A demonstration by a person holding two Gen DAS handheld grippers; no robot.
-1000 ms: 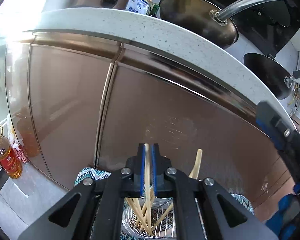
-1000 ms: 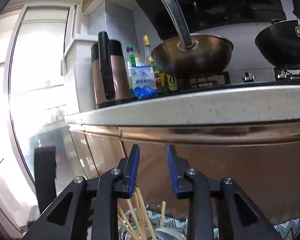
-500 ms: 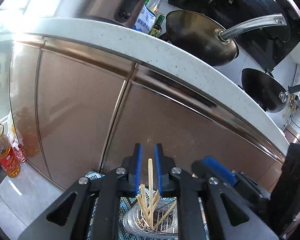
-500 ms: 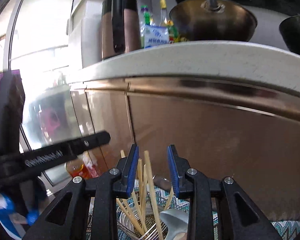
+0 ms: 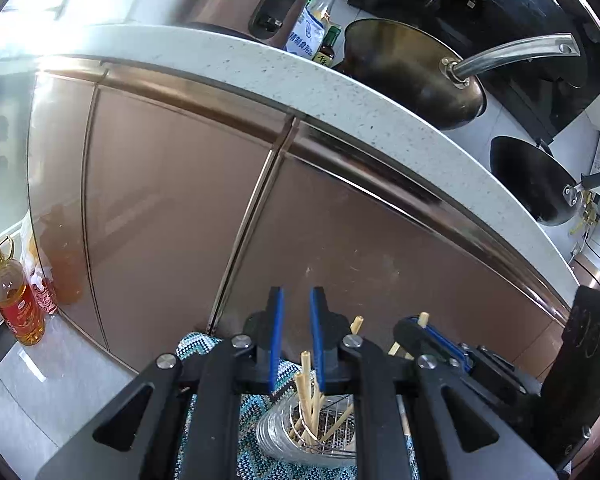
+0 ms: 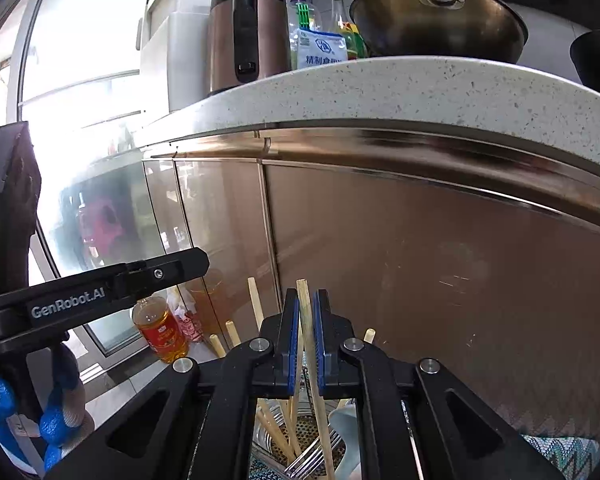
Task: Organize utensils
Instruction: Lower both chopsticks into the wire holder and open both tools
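Our right gripper (image 6: 308, 336) has just pinched one chopstick (image 6: 305, 300) above the holder (image 5: 332, 436), ready for lifting; left gripper (image 5: 296, 334) slightly parted, empty.

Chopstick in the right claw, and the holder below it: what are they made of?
The chopstick looks like pale, matte bamboo or wood, judging by its light tan colour and squared tip. The holder looks like shiny perforated metal, probably stainless steel, going by its gleam and punched holes.

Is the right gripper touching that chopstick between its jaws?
Touching. The right wrist view shows the right gripper with both blue jaws closed against the upright chopstick, with no gap visible on either side.
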